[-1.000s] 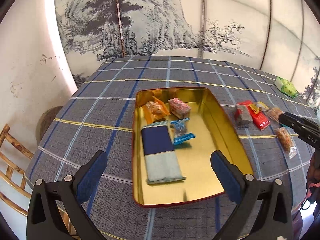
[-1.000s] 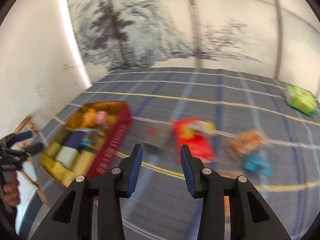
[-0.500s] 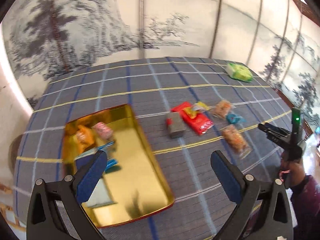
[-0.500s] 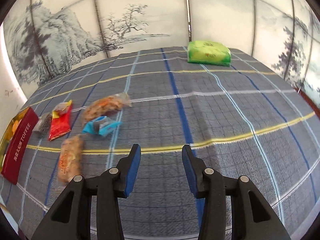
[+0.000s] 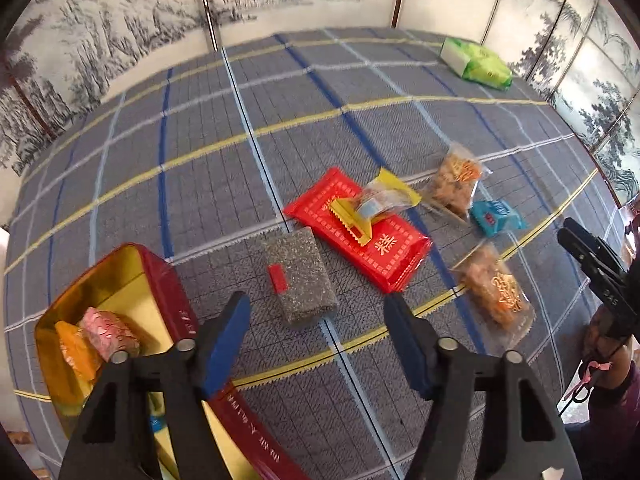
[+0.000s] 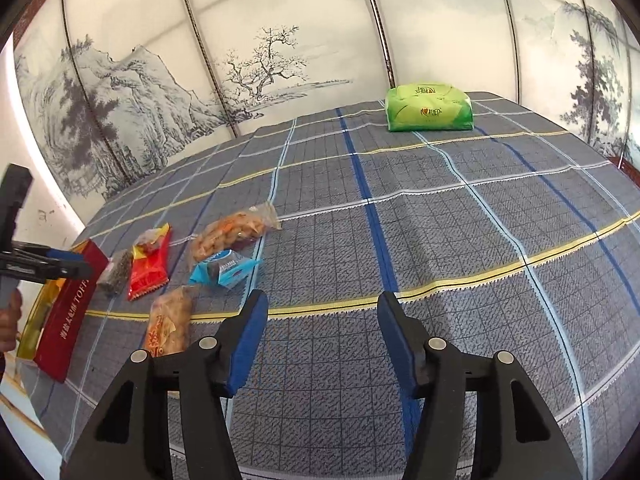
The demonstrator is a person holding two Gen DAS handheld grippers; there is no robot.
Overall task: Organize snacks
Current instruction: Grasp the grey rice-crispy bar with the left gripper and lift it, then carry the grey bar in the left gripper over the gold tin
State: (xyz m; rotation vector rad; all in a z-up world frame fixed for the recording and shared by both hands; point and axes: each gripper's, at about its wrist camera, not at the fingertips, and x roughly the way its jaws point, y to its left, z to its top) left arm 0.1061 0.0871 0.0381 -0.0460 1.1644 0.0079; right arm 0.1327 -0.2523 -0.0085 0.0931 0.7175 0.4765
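Our left gripper [image 5: 318,328] hangs with jaws apart above a speckled grey snack block [image 5: 300,276]; our right gripper [image 6: 320,340] gapes over bare plaid-clothed surface [image 6: 440,220]. The red tin with gold lining [image 5: 160,280] is cut off, hiding most contents; two wrapped sweets show. We count six loose packets.

A woven plaid cloth [image 5: 208,184] with a coarse, matt weave covers the bench. The tin [image 5: 168,296] is glossy metal, gold inside and red lacquered outside. The red packet [image 5: 384,256] is shiny plastic film; the clear snack bags [image 5: 494,290] look like crinkled cellophane. The grey speckled block [image 5: 300,276] seems matt, perhaps foil. The left gripper [image 5: 318,342] wears matt blue pads [image 5: 224,336] on smooth black plastic.
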